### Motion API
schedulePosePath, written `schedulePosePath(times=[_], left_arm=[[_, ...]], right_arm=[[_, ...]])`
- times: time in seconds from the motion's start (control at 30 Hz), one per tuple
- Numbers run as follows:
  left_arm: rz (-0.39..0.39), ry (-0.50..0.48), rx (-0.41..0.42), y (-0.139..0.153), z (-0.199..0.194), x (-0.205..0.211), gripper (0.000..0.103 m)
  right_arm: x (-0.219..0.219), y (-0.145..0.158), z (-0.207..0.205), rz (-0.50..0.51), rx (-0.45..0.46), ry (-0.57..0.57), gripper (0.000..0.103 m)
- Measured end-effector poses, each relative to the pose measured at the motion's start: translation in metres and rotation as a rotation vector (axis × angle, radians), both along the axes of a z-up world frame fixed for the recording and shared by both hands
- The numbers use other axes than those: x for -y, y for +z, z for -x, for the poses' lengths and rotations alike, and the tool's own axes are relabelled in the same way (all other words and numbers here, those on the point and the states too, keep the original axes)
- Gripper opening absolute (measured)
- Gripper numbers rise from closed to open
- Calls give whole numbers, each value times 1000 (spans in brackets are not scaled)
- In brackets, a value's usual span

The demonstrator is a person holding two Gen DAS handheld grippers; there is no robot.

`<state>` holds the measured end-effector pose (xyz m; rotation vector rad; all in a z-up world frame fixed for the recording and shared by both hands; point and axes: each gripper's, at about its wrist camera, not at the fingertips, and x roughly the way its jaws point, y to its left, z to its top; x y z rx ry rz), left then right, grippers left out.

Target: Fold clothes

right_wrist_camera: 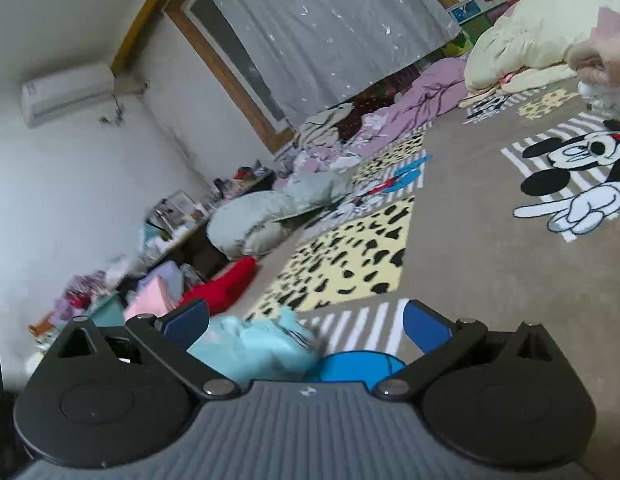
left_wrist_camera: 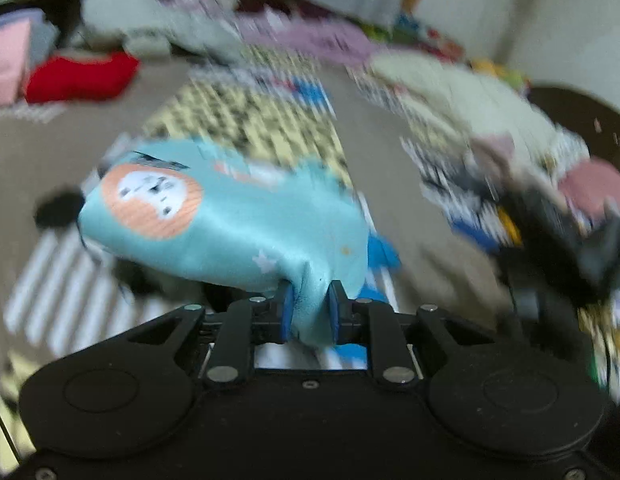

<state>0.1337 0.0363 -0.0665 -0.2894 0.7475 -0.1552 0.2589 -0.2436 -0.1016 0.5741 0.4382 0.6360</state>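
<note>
L wrist view, blurred w/ motion: far left of the left gripper (left_wrist_camera: 310, 312), a pink cloth (left_wrist_camera: 8, 64) and a red cloth (left_wrist_camera: 80, 76) lie on the brown cartoon-print blanket (left_wrist_camera: 421, 208). Nearer, just left of and ahead of the fingers, the light-blue garment (left_wrist_camera: 230, 224) hangs lifted off the blanket, an orange circle print w/ white face on its left end. Its right corner is pinched between the blue pads (left_wrist_camera: 286, 312), jaws nearly closed w/ only the bunched fabric between them. Yellow black-spotted patch (left_wrist_camera: 246, 120) sits straight ahead beyond the garment. To the right, a pile of mixed clothes (left_wrist_camera: 489, 128), too smeared to sort out.

R wrist view: at left, a wall AC unit (right_wrist_camera: 66, 92) high up. The right gripper (right_wrist_camera: 306, 332) stands wide open, holding nothing; the blue garment (right_wrist_camera: 254, 348) lies bunched low between its fingers, closer to the left pad (right_wrist_camera: 188, 322), contact w/ it can't be told. Ahead, the spotted patch again; ahead-right a mouse cartoon print (right_wrist_camera: 577, 184). Far upper right, a cream duvet (right_wrist_camera: 537, 32).
</note>
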Motion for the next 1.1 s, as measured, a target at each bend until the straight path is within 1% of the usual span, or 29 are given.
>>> schedulePosePath(times=[0.03, 0.07, 0.1, 0.13, 0.17, 0.2, 0.3, 0.4, 0.5, 0.57, 0.67, 0.77, 0.83, 0.9, 1.0, 1.1], left_arm=[[-4, -37, -30, -5, 3, 5, 18], [-11, -57, -40, -7, 6, 8, 19], [-18, -69, -36, -5, 9, 10, 28], [-23, -88, -30, -2, 11, 9, 44], [-26, -93, -17, 3, 14, 7, 49], [-32, -86, 3, 10, 14, 1, 51], [-51, -26, 34, 15, 4, -22, 51], [-70, 46, 63, 16, -10, -47, 57], [-89, 121, 87, 16, -25, -73, 60], [-101, 180, 73, 7, -39, -91, 60], [-91, 217, 66, -4, -56, -111, 60], [-98, 221, 66, -9, -66, -120, 60], [-87, 216, 57, -14, -75, -125, 61], [-74, 187, 46, -19, -83, -126, 61], [-87, 127, 52, -23, -92, -119, 61], [-92, 82, 62, -23, -101, -113, 60]], right_arm=[[2, 0, -2, -9, -8, 9, 102], [4, -1, -5, -13, -17, 15, 101], [5, -3, -7, -17, -29, 25, 100], [5, -5, -10, -18, -43, 39, 98], [3, -6, -13, -13, -56, 52, 97], [2, -8, -15, -4, -59, 67, 95], [-8, -6, -13, 34, -29, 108, 90], [-22, -6, -7, 70, 7, 155, 85], [-38, -10, -8, 92, 20, 194, 84], [-47, -13, -8, 109, 15, 203, 84], [-54, -11, -7, 125, 29, 210, 83], [-59, -7, -3, 144, 57, 206, 83], [-62, -9, -2, 154, 61, 210, 83], [-65, -10, -2, 164, 64, 213, 83], [-69, -13, -2, 181, 72, 215, 83], [-71, -13, 2, 208, 101, 181, 82]])
